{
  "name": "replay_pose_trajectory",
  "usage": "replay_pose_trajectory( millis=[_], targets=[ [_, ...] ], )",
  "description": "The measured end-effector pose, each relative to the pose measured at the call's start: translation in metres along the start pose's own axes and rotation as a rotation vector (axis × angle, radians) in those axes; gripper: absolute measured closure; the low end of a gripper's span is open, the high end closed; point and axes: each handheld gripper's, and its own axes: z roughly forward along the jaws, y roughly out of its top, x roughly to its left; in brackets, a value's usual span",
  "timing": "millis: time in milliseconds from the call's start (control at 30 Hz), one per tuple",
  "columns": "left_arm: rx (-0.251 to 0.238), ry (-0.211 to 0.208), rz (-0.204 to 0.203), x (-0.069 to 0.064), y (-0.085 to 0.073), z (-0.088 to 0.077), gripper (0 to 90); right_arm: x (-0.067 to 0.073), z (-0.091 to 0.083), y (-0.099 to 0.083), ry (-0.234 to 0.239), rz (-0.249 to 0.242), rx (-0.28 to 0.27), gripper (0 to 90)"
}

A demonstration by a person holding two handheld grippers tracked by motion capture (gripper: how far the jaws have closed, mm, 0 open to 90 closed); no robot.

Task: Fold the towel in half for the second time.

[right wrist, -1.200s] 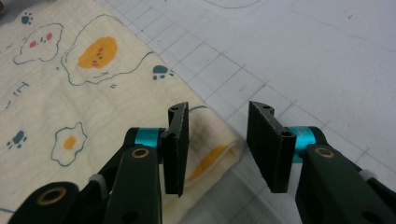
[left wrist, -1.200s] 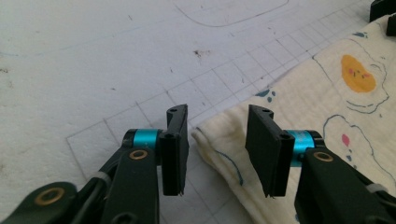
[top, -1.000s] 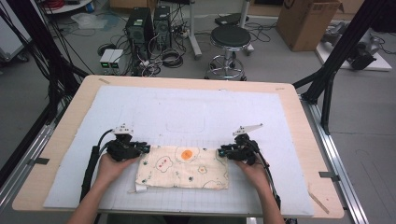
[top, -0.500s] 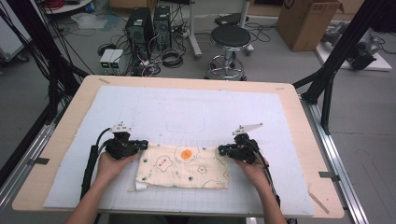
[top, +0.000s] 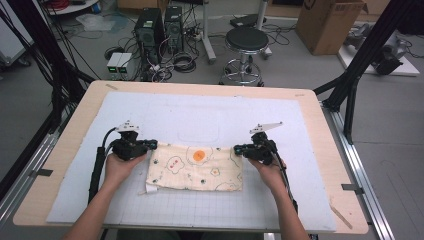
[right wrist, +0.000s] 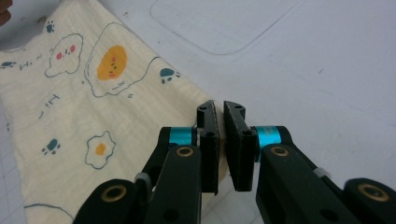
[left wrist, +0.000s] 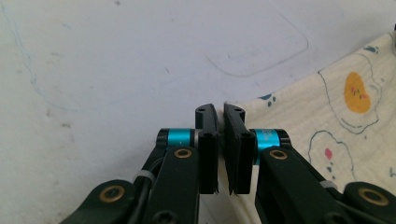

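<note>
Both tools have just been closing: the left tool (top: 150, 145) now pinches the far left corner of the printed cloth (top: 197, 167), the right tool (top: 240, 149) its far right corner. The cloth lies flat on the surface (top: 200, 115) between them, likely ready for lifting or folding.

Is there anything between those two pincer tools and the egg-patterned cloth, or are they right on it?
Nothing visible stands between them. Each hand-held gripper, left and right, is shut on a far corner of the cloth, which lies flat on the white mat.
</note>
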Motion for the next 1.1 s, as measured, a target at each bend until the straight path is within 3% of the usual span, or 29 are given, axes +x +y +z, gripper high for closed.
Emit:
replay_pose_trajectory(
  millis=[200, 333, 433, 600, 767, 967, 1100],
  targets=[
    [-0.039, 0.046, -0.011, 0.008, 0.019, 0.005, 84.4, -0.009, 0.005, 0.022, -0.021, 0.010, -0.002, 84.9],
    [-0.067, 0.061, -0.033, 0.015, 0.028, 0.010, 84.4, -0.019, 0.006, 0.037, -0.034, 0.055, -0.023, 84.9],
    [-0.057, 0.069, -0.052, 0.021, 0.026, 0.016, 84.4, -0.026, 0.010, 0.044, -0.042, 0.083, -0.036, 84.9],
    [-0.023, 0.075, -0.049, 0.023, 0.022, 0.021, 84.4, -0.029, 0.020, 0.042, -0.049, 0.107, -0.012, 84.9],
    [-0.036, 0.068, -0.042, 0.023, 0.023, 0.017, 84.5, -0.029, 0.020, 0.040, -0.031, 0.125, -0.013, 84.9],
    [-0.048, 0.056, -0.044, 0.020, 0.016, 0.012, 84.5, -0.024, 0.013, 0.041, -0.020, 0.092, -0.023, 84.9],
    [-0.051, 0.051, -0.037, 0.017, 0.011, 0.011, 84.5, -0.023, 0.012, 0.038, -0.011, 0.104, -0.022, 84.9]
  ],
)
